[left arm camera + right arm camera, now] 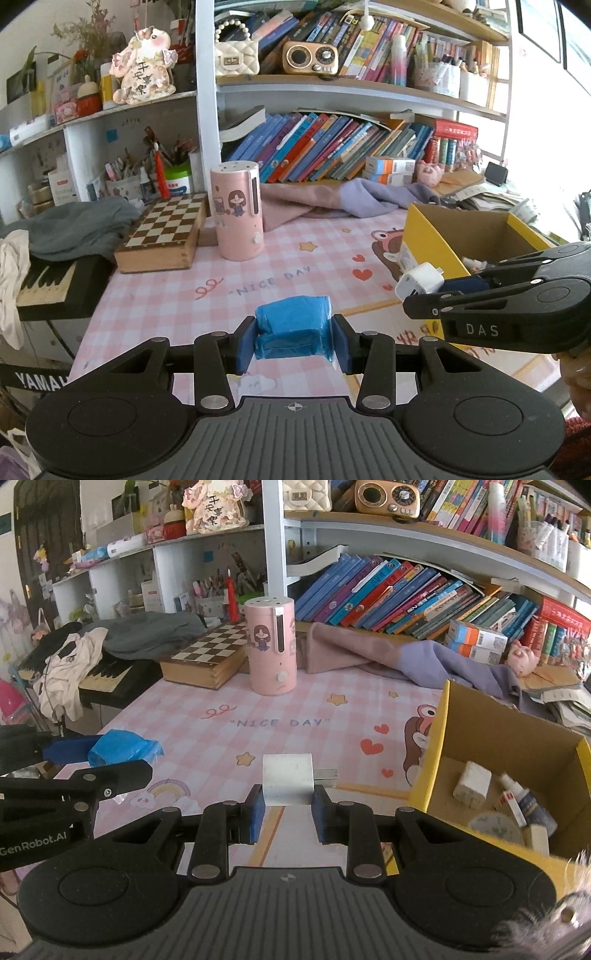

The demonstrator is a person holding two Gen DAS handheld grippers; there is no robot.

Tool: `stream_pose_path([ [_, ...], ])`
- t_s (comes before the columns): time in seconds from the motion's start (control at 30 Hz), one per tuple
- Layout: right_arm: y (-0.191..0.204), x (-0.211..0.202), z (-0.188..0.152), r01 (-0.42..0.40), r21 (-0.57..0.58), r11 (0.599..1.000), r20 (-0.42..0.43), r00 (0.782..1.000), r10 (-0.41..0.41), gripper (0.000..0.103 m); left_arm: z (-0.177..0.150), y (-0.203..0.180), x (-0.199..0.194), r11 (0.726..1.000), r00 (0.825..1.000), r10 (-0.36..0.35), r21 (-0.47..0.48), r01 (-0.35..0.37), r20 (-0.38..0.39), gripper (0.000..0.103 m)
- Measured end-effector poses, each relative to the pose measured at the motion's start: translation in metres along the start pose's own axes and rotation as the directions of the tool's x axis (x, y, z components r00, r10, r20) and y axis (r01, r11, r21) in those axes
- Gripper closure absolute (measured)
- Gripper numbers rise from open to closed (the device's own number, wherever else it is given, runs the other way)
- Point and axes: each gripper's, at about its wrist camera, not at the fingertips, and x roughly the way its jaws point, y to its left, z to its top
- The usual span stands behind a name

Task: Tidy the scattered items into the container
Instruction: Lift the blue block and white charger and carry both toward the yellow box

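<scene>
Above the pink checked mat (258, 709), my left gripper (294, 338) pinches a blue plastic bundle (293, 326) between its pads. My right gripper (288, 812) clamps a white charger plug (288, 784), just left of the yellow cardboard box (428, 771).

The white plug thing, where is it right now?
The white charger plug is pinched in the right gripper, held above the pink checked mat, just left of the yellow cardboard box.
</scene>
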Motion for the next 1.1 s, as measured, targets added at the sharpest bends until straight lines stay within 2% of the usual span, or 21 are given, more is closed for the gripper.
stream_pose_path([
  [0.37,0.031,-0.047,-0.049,0.025,0.042,0.999,-0.015,1.0,-0.024,0.078,-0.038,-0.006,-0.051,0.999,0.999,-0.04,0.019,0.041,-0.018,0.062],
  [0.57,0.044,-0.068,-0.074,0.048,0.061,0.997,-0.038,0.998,-0.046,0.078,-0.055,-0.01,-0.067,0.996,0.996,-0.087,0.017,0.088,-0.034,0.062],
  [0.83,0.037,-0.088,-0.098,0.124,0.135,0.983,-0.08,0.99,-0.114,0.078,-0.063,-0.024,-0.073,0.985,0.985,-0.165,0.049,0.167,-0.047,0.061],
  [1.1,0.021,-0.107,-0.115,0.211,0.189,0.959,-0.106,0.975,-0.194,0.078,-0.062,-0.047,-0.067,0.961,0.965,-0.254,0.098,0.259,-0.063,0.062],
])
